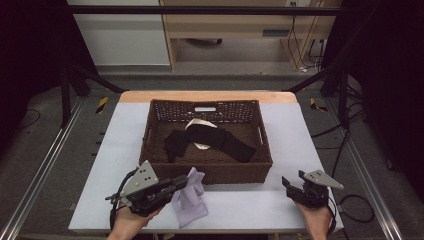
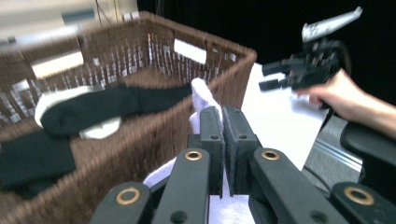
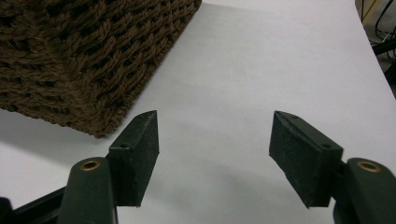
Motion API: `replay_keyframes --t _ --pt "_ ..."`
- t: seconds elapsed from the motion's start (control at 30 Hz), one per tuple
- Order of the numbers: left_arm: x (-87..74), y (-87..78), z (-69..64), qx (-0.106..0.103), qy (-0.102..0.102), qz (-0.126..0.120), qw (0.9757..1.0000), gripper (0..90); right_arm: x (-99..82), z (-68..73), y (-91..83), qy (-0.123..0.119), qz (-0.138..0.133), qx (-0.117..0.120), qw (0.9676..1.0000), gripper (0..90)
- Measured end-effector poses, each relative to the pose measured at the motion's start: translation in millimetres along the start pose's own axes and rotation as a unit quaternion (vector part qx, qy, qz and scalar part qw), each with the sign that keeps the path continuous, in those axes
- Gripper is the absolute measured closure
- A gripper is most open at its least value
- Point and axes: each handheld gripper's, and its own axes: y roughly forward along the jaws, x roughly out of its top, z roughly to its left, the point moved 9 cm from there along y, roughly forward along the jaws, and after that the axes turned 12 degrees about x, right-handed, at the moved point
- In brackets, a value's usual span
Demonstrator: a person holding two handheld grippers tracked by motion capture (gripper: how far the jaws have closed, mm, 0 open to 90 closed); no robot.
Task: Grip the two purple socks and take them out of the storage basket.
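My left gripper [image 1: 181, 183] sits at the table's front left, shut on a pale lavender sock [image 1: 190, 200] whose lower end rests on the white tabletop [image 1: 120, 145]. In the left gripper view the jaws pinch the sock [image 2: 201, 95] just in front of the basket's near wall. A brown wicker basket [image 1: 210, 171] in the middle of the table holds black socks [image 1: 215, 137] lying over a white sock [image 1: 199, 123]. My right gripper [image 1: 290, 184] rests at the front right, open with nothing between its fingers [image 3: 136, 154], near the basket's corner [image 3: 93, 70].
The table's wooden far edge [image 1: 207, 96] lies behind the basket. Metal rails run down both sides of the table. Cables trail on the floor at the right. Bare tabletop [image 3: 261, 70] spreads right of the basket.
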Motion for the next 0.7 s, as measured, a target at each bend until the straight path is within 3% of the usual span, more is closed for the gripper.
replay_keyframes --t 0.17,0.43,0.5,0.57,0.7 --pt "-31.0 18.2 0.4 -0.007 -0.014 0.042 0.999 86.0 -0.5 -0.3 0.9 -0.004 0.001 -0.001 1.0 33.1" --pt "-67.1 50.2 13.9 0.009 -0.025 0.091 0.9955 84.4 -2.5 -0.5 2.8 -0.004 0.007 -0.001 1.0 33.0" --pt "-71.0 53.0 17.9 0.019 -0.024 0.092 0.9953 79.1 -3.0 0.3 3.1 -0.001 0.009 0.0 1.0 32.9" --pt "-71.0 51.8 22.3 0.031 -0.025 0.088 0.9953 64.5 -3.4 0.6 3.5 0.0 0.01 0.002 0.9999 32.8" --pt "-65.3 42.6 34.5 0.055 -0.036 0.066 0.9957 51.9 -3.8 -0.1 4.3 -0.003 0.012 0.0 0.9999 32.4"
